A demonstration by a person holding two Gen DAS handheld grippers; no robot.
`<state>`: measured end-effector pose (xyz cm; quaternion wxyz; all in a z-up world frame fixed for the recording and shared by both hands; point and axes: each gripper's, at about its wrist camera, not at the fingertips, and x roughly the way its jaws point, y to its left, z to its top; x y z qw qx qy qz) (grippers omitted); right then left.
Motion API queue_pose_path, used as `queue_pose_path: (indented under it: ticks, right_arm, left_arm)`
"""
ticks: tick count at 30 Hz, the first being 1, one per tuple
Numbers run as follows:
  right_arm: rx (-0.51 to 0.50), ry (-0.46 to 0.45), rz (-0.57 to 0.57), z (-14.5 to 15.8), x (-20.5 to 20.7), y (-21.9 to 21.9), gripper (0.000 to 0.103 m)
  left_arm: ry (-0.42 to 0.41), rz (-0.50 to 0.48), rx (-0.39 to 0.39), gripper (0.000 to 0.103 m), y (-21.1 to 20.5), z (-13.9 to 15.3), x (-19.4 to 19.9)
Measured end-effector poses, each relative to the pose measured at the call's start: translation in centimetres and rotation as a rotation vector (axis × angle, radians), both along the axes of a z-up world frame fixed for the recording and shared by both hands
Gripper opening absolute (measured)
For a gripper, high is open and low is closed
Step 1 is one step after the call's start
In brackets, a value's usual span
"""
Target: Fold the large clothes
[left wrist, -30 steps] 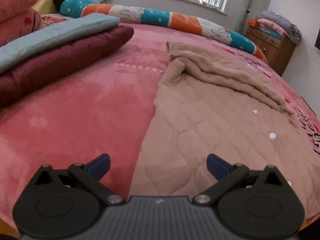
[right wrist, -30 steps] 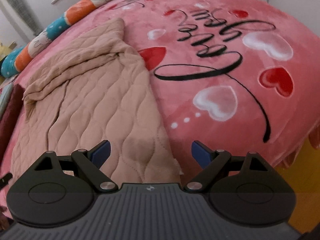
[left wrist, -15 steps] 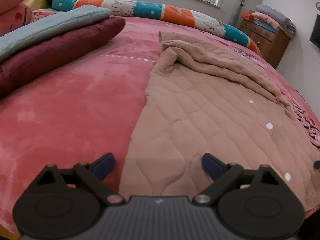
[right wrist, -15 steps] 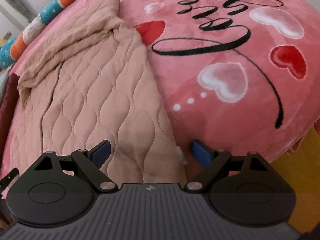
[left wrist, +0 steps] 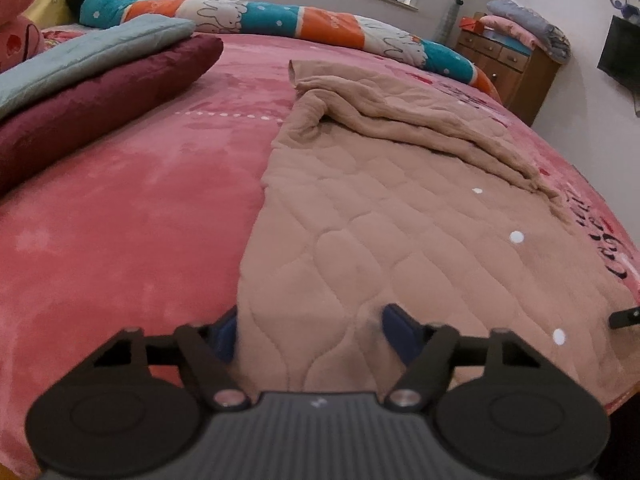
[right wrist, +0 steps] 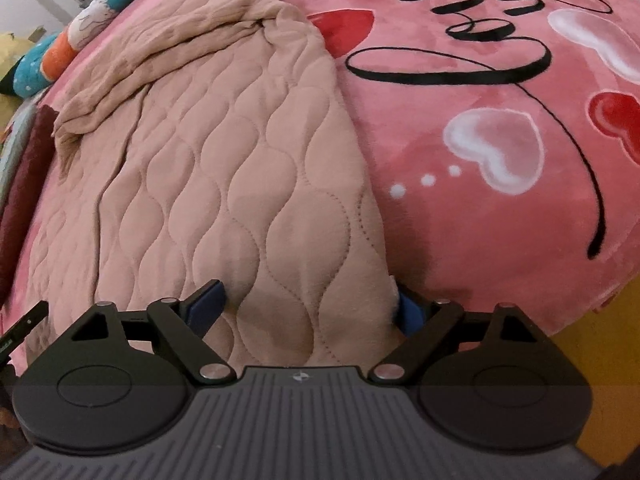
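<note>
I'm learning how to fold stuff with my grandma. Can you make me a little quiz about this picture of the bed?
1. True or false: the tan quilted garment lies on a pink blanket.
2. Which corners of the garment sit between the fingers of the left gripper and the right gripper: A near, B far?
3. What lies on the maroon folded quilt?

Key
1. True.
2. A. The left jaws are closing on its near left corner; the right stands open at its near right corner.
3. A grey-blue folded blanket.
</note>
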<state>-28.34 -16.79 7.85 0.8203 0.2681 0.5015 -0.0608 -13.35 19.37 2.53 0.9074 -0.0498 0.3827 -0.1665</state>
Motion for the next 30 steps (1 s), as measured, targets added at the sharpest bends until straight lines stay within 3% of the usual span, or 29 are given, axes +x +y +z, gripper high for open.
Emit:
queue_pose_path:
  ticks: [5,8,13,15,16,18,20,24,25,26,30]
  right_arm:
    - [0.040,-0.025,0.009,0.1,-0.1,-0.2,0.092]
    - [0.074,-0.039,0.005,0.0,-0.1,-0.9,0.083]
    - [0.133,-0.029,0.004,-0.4,-0.1,-1.7,0.085]
    - [0.160,-0.023,0.014,-0.5,0.1,-1.9,0.097]
    - [0.168,-0.021,0.033,-0.5,0.3,-1.7,0.102]
    - [0.140,-0.017,0.049,-0.4,0.5,-1.3,0.102]
    - [0.112,-0.027,0.073,0.0,0.7,-0.8,0.092]
    - [0.113,-0.059,0.088,0.2,0.9,-0.3,0.066]
    - [0.132,-0.075,0.086,0.3,0.9,-0.5,0.049]
    - [0.164,-0.101,0.081,0.4,0.7,-0.8,0.038]
    - [0.240,-0.173,0.078,0.8,0.6,-1.5,0.031]
  left_arm:
    - [0.017,-0.004,-0.055,0.055,0.2,0.4,0.0]
    - [0.032,0.001,-0.098,0.057,0.6,0.3,0.3]
    - [0.017,-0.034,-0.036,0.063,-0.4,-0.1,0.3]
    - [0.013,-0.037,-0.022,0.063,-0.5,-0.1,0.3]
    - [0.011,-0.035,-0.018,0.061,-0.6,0.0,0.2]
    - [0.004,-0.044,-0.008,0.044,-0.7,0.2,0.2]
    - [0.009,-0.051,-0.023,0.027,-0.8,0.4,0.2]
    - [0.025,-0.040,-0.052,0.021,-0.8,0.7,0.3]
    - [0.031,-0.039,-0.067,0.019,-0.7,0.8,0.5]
    - [0.040,-0.037,-0.084,0.018,-0.5,0.8,0.6]
    - [0.083,-0.011,-0.166,0.017,0.0,1.3,1.3]
